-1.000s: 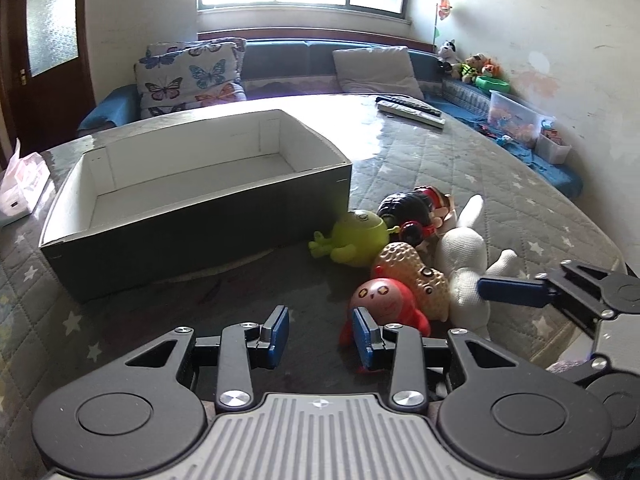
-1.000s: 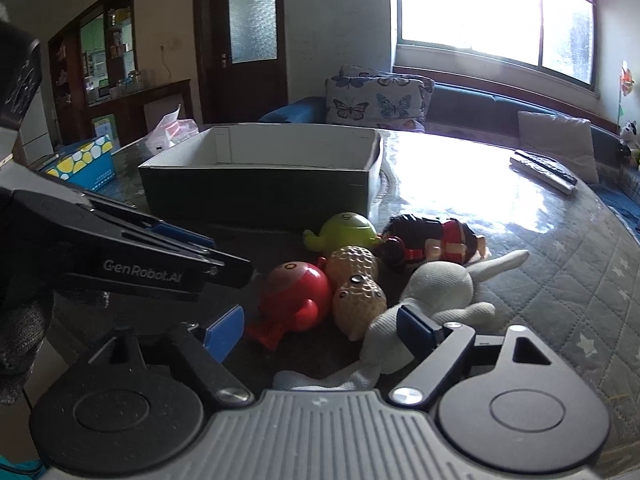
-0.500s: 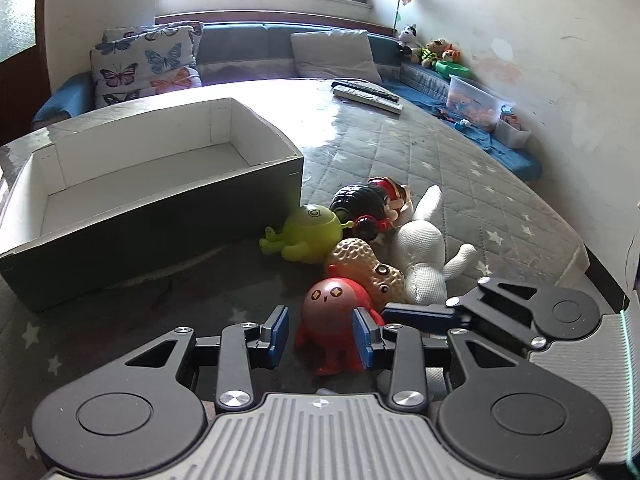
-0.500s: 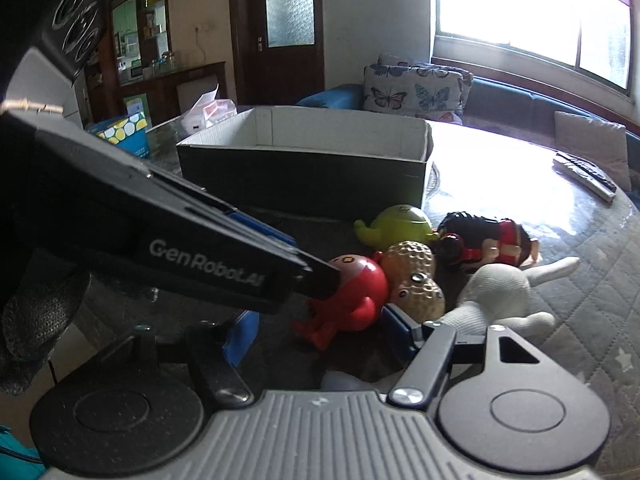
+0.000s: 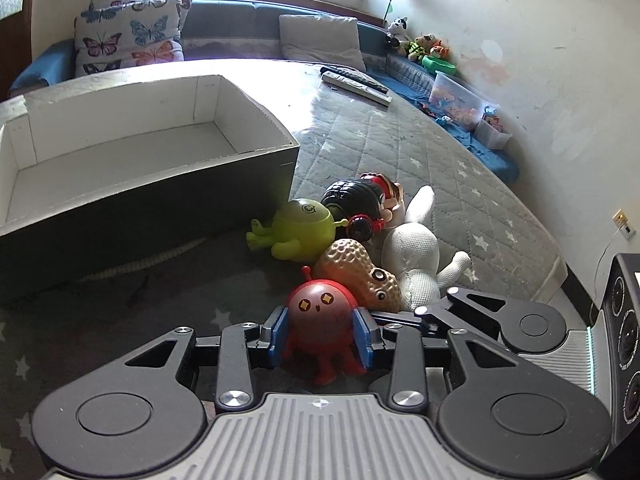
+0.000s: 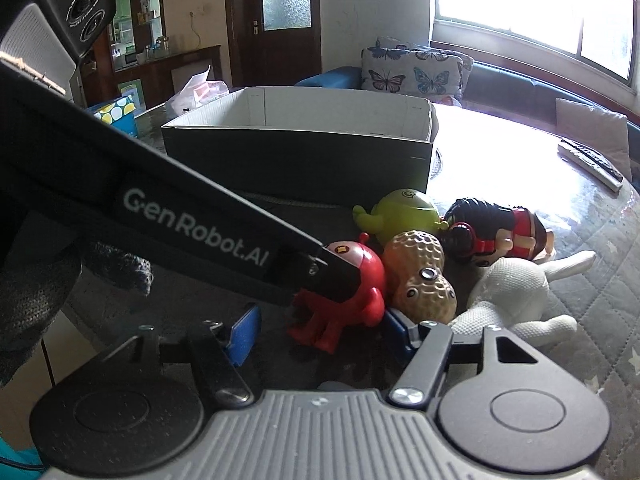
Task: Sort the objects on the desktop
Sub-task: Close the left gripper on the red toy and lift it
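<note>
We see the empty white-lined cardboard box [image 5: 120, 152] upper left awaiting toys, our left gripper [image 5: 320, 334] at lower centre pinching the glossy round red toy [image 5: 322, 316] for lifting, and our right gripper [image 6: 320, 330] spread wide near the bumpy peanut figure [image 5: 360, 276] and soft white plush [image 5: 414, 256].
</note>
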Demonstrator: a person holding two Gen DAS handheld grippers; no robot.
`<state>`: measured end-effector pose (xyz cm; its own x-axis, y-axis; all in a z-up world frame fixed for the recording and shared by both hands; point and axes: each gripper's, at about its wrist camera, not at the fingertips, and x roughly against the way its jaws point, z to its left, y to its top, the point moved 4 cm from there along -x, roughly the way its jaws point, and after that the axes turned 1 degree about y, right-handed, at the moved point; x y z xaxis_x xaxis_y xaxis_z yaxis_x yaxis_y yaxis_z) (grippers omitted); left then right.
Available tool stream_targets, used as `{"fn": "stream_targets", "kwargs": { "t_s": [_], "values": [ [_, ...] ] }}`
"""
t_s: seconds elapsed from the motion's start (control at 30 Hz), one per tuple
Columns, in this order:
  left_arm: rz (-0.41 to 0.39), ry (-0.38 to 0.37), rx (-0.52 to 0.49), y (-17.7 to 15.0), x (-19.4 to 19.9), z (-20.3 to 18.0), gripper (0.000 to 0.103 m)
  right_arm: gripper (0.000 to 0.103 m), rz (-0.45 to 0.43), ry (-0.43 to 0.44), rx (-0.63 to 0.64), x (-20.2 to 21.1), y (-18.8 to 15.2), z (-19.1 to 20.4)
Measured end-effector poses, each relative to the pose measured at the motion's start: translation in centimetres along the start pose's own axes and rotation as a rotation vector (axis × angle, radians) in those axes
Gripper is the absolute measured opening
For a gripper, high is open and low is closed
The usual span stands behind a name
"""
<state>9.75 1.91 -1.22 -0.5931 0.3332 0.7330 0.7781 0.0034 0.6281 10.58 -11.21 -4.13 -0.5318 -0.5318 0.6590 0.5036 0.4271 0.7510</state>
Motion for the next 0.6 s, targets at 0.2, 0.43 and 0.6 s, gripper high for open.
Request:
{"fn": "stream_targets", "kwargs": {
  "t_s": [0.2,0.43,0.6],
  "values": [
    [0.001,-0.026,0.038,0.1,-0.1,0.9,0.041,0.061,0.001,0.001,-0.006,-0.2,0.1,-0.2],
    [-0.004,-0.051,0.085,0.5,-0.5,1.9,0.043,0.055,0.002,0.003,-0.017,-0.6,0.5,-0.4],
    [0.002,-0.084,0.126,0.4,-0.6,2.7,0.044,0.051,0.011,0.003,-0.024,-0.9,0.6,-0.6]
  ]
}}
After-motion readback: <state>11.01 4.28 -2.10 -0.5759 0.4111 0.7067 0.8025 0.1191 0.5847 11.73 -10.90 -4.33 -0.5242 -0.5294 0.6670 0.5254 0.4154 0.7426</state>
